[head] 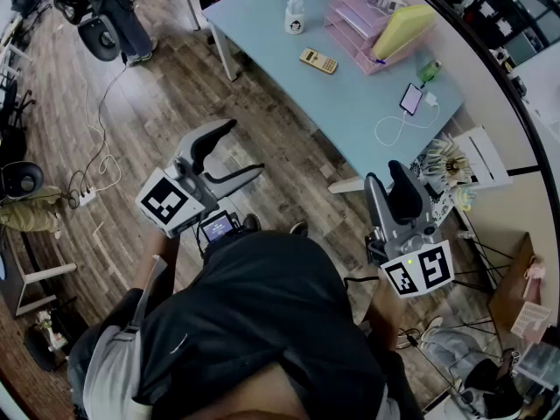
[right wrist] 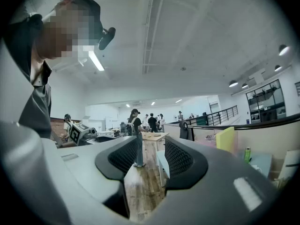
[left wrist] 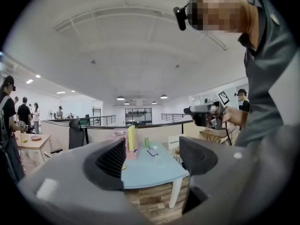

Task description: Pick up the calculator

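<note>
Bright, even light fills the room, coming from round ceiling lamps (left wrist: 121, 98) and a long strip light (right wrist: 96, 60) that burns out to pure white. The pale blue tabletop (head: 350, 112) is evenly lit, with soft, faint shadows. Every view bends strongly toward black, rounded edges, and distant parts look soft and grainy.

The table (head: 346, 116) lies bare from the calculator (head: 318, 60) out to the near edge, while pink trays (head: 363, 24) crowd just behind the calculator, a white bottle (head: 296, 14) stands behind-left, and a phone (head: 410, 99) lies well right.
</note>
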Demonstrator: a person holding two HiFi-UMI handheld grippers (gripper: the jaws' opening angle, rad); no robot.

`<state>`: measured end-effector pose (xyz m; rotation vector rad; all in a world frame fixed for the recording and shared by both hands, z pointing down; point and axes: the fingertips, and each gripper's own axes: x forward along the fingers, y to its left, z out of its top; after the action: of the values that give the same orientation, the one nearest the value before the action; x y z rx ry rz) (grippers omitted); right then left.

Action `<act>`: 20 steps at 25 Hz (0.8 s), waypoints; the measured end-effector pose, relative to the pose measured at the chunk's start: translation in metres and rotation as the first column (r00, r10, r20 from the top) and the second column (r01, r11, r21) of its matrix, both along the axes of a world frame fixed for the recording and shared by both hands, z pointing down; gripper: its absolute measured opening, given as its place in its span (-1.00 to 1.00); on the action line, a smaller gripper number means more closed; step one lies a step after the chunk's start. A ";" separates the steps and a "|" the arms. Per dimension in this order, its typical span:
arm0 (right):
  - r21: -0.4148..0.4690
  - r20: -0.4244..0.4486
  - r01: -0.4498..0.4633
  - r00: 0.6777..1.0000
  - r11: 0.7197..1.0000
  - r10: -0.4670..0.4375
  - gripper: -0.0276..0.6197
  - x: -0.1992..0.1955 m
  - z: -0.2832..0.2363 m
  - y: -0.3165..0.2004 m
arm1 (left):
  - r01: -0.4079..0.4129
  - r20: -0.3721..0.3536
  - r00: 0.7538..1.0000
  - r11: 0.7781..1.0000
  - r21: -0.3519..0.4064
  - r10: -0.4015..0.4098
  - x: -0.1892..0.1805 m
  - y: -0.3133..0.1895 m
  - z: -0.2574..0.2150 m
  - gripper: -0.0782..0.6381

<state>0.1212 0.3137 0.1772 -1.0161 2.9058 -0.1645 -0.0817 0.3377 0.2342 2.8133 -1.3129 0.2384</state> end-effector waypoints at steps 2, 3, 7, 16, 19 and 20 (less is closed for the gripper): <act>-0.004 -0.003 0.009 1.000 1.000 -0.009 -0.40 0.009 0.002 0.000 | 0.003 -0.003 1.000 1.000 -0.001 -0.003 0.012 0.000 -0.002 0.36; -0.005 -0.003 0.013 1.000 1.000 -0.013 -0.40 0.015 0.003 -0.001 | 0.006 -0.006 1.000 1.000 -0.001 -0.006 0.018 0.000 -0.003 0.36; -0.007 0.011 0.029 1.000 1.000 -0.029 -0.40 0.036 0.005 -0.008 | 0.025 0.003 1.000 1.000 -0.009 -0.025 0.039 -0.003 0.000 0.36; -0.035 0.035 0.093 0.995 0.995 -0.092 -0.40 0.068 0.025 -0.026 | 0.056 0.043 0.998 0.998 -0.019 -0.055 0.085 -0.010 0.007 0.36; -0.051 0.058 0.105 0.993 0.993 -0.102 -0.40 0.068 0.030 -0.030 | 0.070 0.053 0.996 0.997 -0.035 -0.068 0.087 -0.008 0.008 0.36; -0.054 0.063 0.107 0.993 0.993 -0.103 -0.40 0.068 0.030 -0.031 | 0.077 0.056 0.996 0.996 -0.041 -0.075 0.085 -0.009 0.008 0.36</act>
<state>0.1889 0.2832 0.2073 -0.8499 2.9163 -0.2800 0.0037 0.3290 0.2426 2.7335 -1.4050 0.3390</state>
